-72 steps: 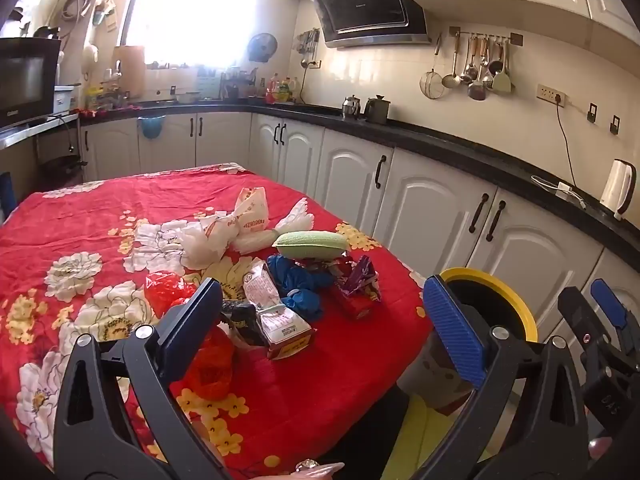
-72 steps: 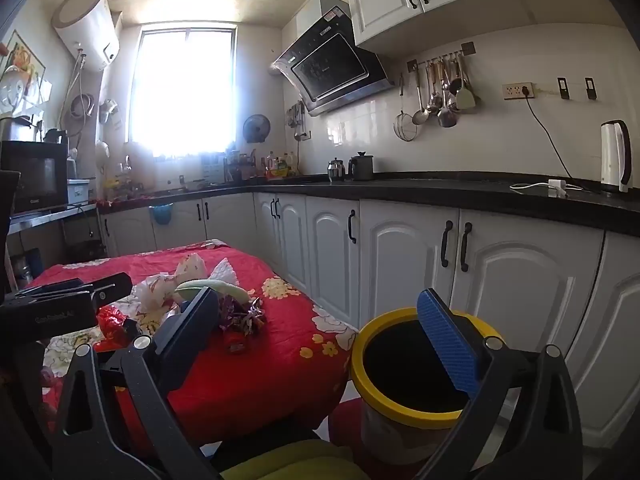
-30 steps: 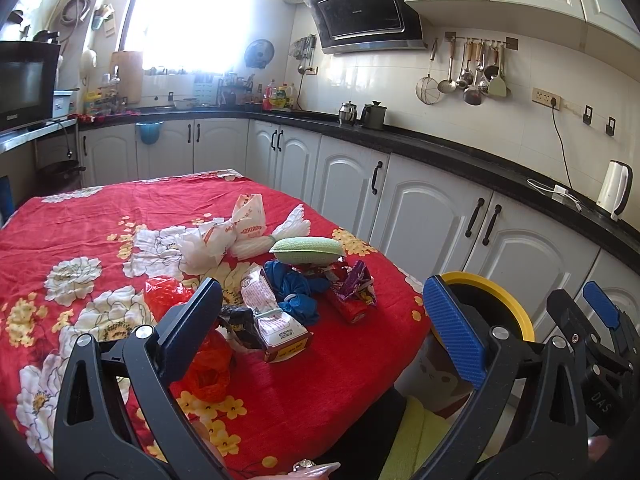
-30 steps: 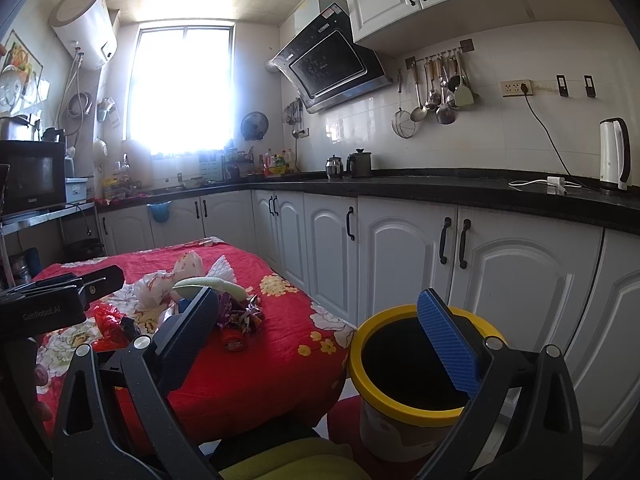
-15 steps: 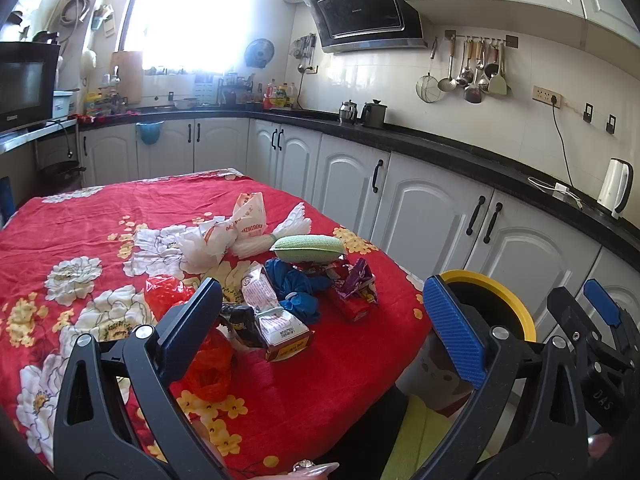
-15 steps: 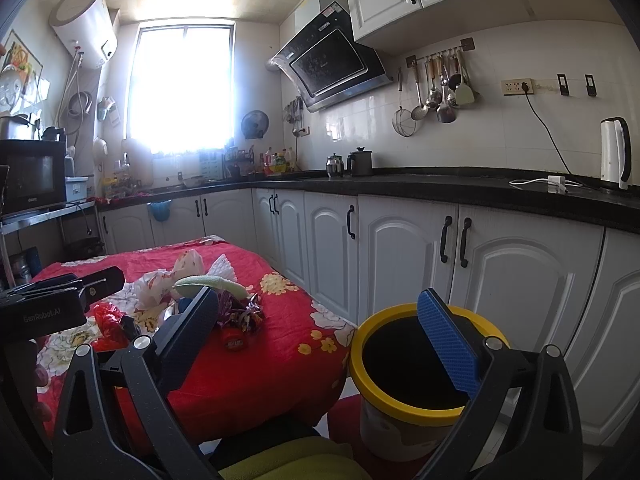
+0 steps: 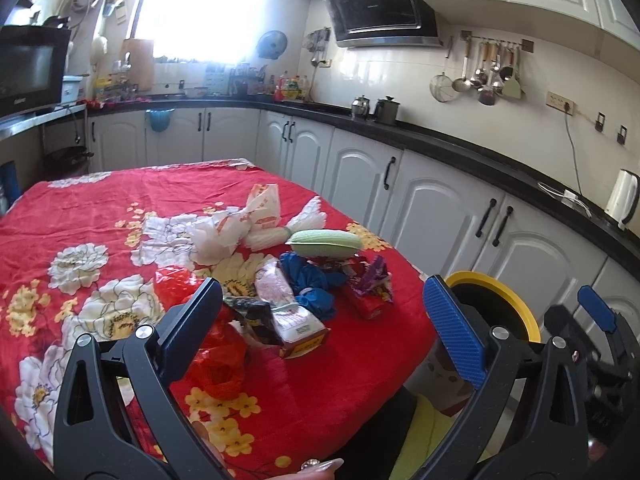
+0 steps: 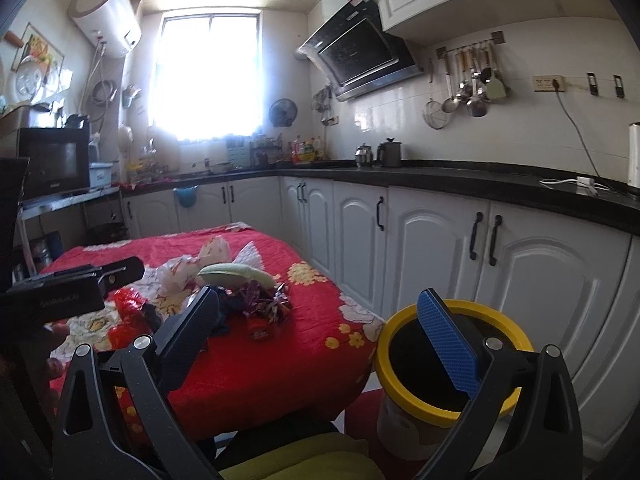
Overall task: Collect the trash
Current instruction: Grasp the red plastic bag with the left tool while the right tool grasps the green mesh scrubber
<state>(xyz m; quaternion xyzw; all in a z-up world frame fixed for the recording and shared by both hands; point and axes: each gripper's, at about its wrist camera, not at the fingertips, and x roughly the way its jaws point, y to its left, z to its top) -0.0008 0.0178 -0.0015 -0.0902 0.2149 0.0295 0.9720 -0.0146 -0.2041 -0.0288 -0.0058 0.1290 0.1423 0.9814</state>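
A heap of trash lies on the red flowered tablecloth (image 7: 100,200): a white snack packet (image 7: 290,318), blue crumpled plastic (image 7: 310,280), a purple and red wrapper (image 7: 370,286), a green pouch (image 7: 326,239), white paper bags (image 7: 236,224) and a red plastic bag (image 7: 218,354). A yellow-rimmed bin (image 8: 452,360) stands on the floor right of the table. My left gripper (image 7: 324,328) is open and empty, held above the near side of the heap. My right gripper (image 8: 328,336) is open and empty, between the table corner and the bin.
White cabinets (image 7: 432,216) with a black counter (image 8: 480,182) run along the right and far walls. A kettle (image 7: 622,200) stands on the counter. A microwave (image 8: 56,162) sits on a shelf at the left. A yellow-green seat (image 8: 296,456) lies below the grippers.
Both grippers have stayed almost still and open. The views shift only slightly. The trash has not moved.
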